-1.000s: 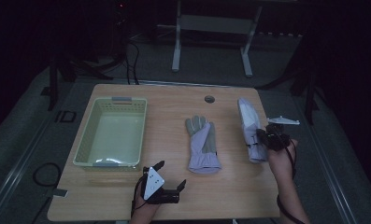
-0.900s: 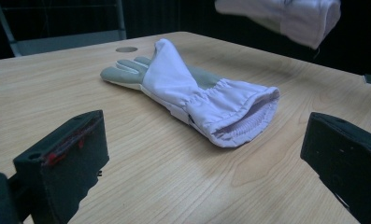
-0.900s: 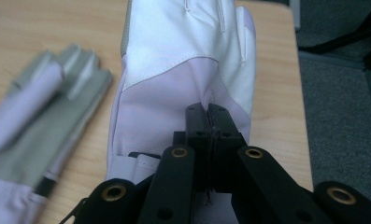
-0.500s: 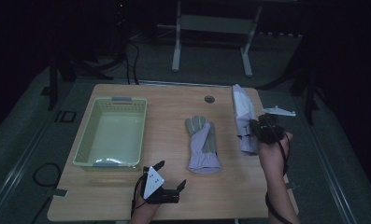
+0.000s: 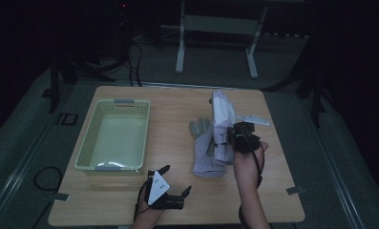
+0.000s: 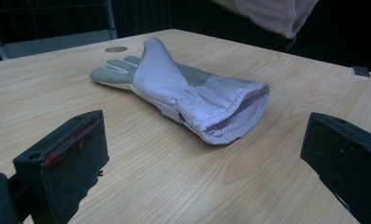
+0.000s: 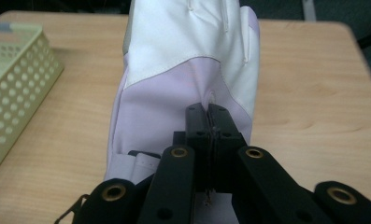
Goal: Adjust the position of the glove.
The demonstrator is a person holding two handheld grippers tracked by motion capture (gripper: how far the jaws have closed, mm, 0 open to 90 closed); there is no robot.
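A lavender and grey work glove (image 5: pixel 202 153) lies flat at the table's middle, cuff toward the front edge; the left gripper view has it (image 6: pixel 188 91) ahead of the jaws. A second glove, white and lavender (image 5: pixel 222 110), hangs above the table, partly over the lying one. My right gripper (image 5: pixel 231 137) is shut on it, and the right gripper view has the jaws (image 7: pixel 210 122) pinched together on its fabric (image 7: pixel 188 60). My left gripper (image 5: pixel 176 179) rests near the front edge, open and holding nothing (image 6: pixel 206 149).
A pale green perforated basket (image 5: pixel 88 143) stands on the left half of the table, with nothing inside; its corner (image 7: pixel 15 79) appears in the right gripper view. A small round hole (image 6: pixel 116 49) marks the tabletop's far side. Metal stand legs (image 5: pixel 180 47) rise beyond the table.
My right gripper has carried the white and lavender glove leftward and a little up, from the table's right edge to over the lying glove. The left gripper has stayed put.
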